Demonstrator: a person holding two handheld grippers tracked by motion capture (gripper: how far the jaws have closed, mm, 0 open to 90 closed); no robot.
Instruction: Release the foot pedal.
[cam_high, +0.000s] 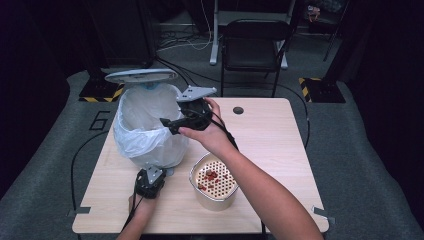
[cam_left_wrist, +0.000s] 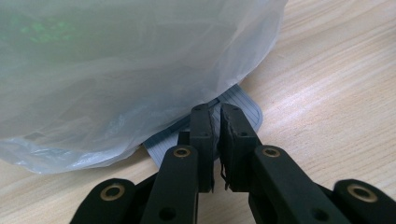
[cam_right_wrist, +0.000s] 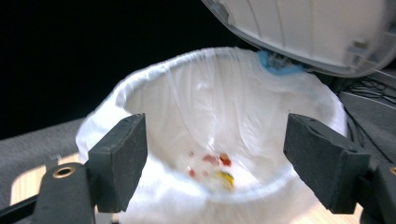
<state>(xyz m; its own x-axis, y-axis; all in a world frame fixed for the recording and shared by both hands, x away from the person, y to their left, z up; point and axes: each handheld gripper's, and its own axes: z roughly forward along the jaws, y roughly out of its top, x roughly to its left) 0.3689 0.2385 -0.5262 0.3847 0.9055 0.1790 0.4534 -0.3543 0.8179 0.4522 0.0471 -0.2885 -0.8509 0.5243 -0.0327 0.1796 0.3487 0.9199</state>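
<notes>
The left tongs (cam_left_wrist: 215, 122), nearly shut, press the grey ribbed pedal (cam_left_wrist: 243, 108) of the white bag-lined bin (cam_high: 150, 125) on the desk (cam_high: 280, 140), apparently holding its lid (cam_high: 141, 75) up, while the right tongs (cam_right_wrist: 224, 158) hang open and empty over the bin's mouth, above red and yellow scraps (cam_right_wrist: 217, 169).

A small bin (cam_high: 150, 125) lined with a white plastic bag (cam_right_wrist: 224, 107) stood on the table's left, lid (cam_high: 141, 75) raised, colourful scraps (cam_right_wrist: 217, 168) at its bottom.
</notes>
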